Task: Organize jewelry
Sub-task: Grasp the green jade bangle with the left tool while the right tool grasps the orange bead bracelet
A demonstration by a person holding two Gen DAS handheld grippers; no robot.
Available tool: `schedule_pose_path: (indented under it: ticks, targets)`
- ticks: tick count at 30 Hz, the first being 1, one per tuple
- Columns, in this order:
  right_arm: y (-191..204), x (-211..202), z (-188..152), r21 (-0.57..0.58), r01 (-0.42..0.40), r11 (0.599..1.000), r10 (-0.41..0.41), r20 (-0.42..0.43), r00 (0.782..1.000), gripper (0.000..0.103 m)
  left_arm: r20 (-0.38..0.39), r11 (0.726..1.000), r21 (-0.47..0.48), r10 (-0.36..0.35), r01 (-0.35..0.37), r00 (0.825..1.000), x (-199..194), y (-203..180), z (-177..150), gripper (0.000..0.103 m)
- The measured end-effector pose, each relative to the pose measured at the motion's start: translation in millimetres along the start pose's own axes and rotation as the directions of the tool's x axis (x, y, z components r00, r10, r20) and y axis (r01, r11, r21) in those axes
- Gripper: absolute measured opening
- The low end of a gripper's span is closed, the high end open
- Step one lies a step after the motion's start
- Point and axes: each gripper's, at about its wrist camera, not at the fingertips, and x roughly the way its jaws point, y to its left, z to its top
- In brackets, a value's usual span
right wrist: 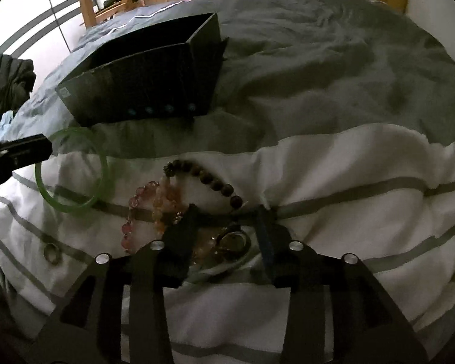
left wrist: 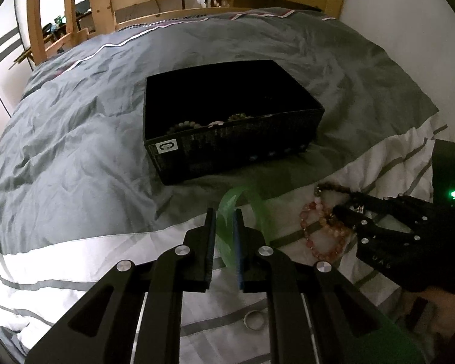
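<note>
showing beads inside box (left wrist: 227, 151) leftward only

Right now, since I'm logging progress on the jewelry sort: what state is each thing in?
Left gripper: shut on green bangle.
Right gripper: open, over the bracelets.
Black box: open, beaded bracelets inside.
Pink bracelet: loose on bedding.
Brown bracelet: loose on bedding.
Ring: flat on bedding.

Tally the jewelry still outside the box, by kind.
Bangle: 1, green, in the left gripper
Bead bracelets: 3, brown, red, peach
Ring: 1
Watch-like piece: 1, blurred, between the right gripper's fingers
Total: 6
</note>
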Motion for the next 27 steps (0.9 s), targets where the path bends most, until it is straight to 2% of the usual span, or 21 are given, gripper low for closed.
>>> schedule_pose_path:
  ticks: [3,6,7,9,12,18,27]
  targets:
    - [4,-2,0,-0.019,-0.01,1.0,0.01,0.003,1.0,0.06,0.0,1.0,0.001,0.002,-0.002,1.0,0,0,-1,0.01]
    - [7,-4,-1,-0.03,-0.003,1.0,0.003,0.008,1.0,0.059,0.0,1.0,0.002,0.002,-0.002,1.0,0,-1,-1,0.01]
    - [7,-2,-1,-0.031,-0.003,0.999,0.003,0.001,1.0,0.055,0.001,1.0,0.003,0.002,-0.002,1.0,0,-1,-1,0.01]
    - [6,2,0,-0.04,0.005,0.999,-0.005,-0.02,1.0,0.034,0.001,1.0,0.006,0.004,-0.004,1.0,0,-1,-1,0.01]
    - [6,-6,2,-0.048,0.004,0.999,-0.004,0.01,1.0,0.017,0.003,1.0,0.008,0.006,-0.006,1.0,-1,-2,-2,0.01]
    - [3,-20,6,-0.031,-0.006,0.999,0.009,0.093,0.996,0.017,0.013,1.0,-0.008,0.007,-0.007,1.0,-3,1,-1,0.011]
    - [-2,-48,13,0.013,-0.034,0.999,0.03,0.215,0.976,0.015,0.048,1.0,-0.013,0.002,-0.001,0.999,-11,1,2,0.011]
